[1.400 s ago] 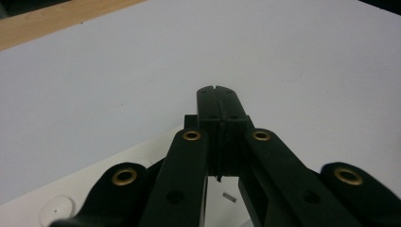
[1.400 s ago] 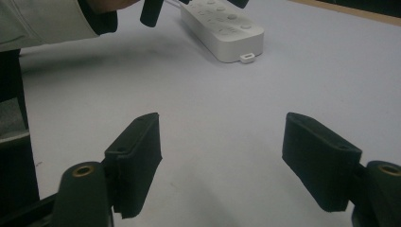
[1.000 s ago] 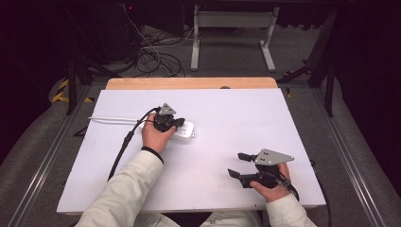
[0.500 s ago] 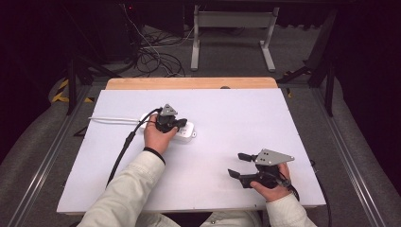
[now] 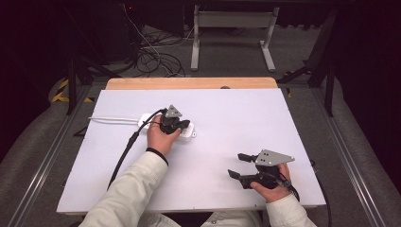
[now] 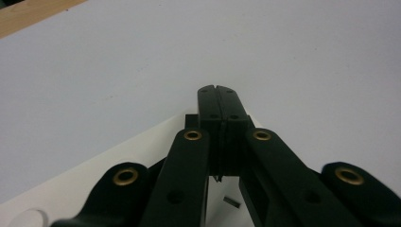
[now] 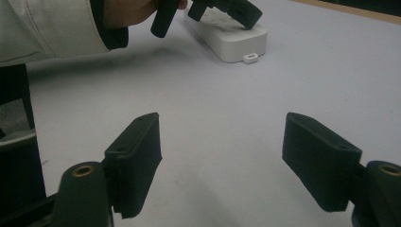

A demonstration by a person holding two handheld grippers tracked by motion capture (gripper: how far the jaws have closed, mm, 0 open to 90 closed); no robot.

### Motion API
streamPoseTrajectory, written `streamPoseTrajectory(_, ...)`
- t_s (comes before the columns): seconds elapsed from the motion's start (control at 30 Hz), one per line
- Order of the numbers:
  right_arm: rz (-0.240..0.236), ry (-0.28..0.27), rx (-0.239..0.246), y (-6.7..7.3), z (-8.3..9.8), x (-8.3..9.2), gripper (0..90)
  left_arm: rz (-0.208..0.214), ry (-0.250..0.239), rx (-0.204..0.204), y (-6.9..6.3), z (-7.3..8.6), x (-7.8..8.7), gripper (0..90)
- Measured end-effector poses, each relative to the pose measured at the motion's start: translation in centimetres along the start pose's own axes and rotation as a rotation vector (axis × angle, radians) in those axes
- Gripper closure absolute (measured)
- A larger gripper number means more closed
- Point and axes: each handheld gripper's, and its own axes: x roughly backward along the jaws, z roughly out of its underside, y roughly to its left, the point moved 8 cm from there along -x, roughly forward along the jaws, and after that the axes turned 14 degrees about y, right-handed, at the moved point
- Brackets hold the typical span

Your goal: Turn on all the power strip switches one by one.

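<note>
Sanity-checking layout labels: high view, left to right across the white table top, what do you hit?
White cable → left gripper over the white power strip → right gripper.

The surface point(image 5: 227, 142) is plain white with no pattern, bordered at its far edge by a light wood strip point(image 5: 189, 83). The power strip point(image 5: 187, 135) and its cord point(image 5: 113, 120) are white; both the left gripper point(image 6: 219, 101) and right gripper point(image 5: 240, 166) are black with brass-coloured rivets, each carrying a grey plate and a black cable. The sleeves point(image 5: 127, 194) are cream with a dark cuff, and the floor point(image 5: 42, 137) is grey, with a yellow-and-black striped marking point(image 5: 61, 91) at the left.
</note>
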Motion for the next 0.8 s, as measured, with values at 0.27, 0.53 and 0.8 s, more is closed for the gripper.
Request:
streamPoseTrajectory(0.27,-0.003,0.003,0.002,0.03,0.03,-0.08,29.7,-0.019,0.007,-0.003,0.31,-0.04,0.04,90.0)
streamPoseTrajectory(0.53,-0.006,0.002,0.003,0.13,0.01,-0.12,29.6,-0.025,0.017,0.000,0.22,-0.03,-0.01,90.0)
streamPoseTrajectory(0.8,-0.009,0.005,0.003,0.24,0.05,-0.19,29.6,-0.054,0.033,-0.003,0.02,0.01,-0.07,90.0)
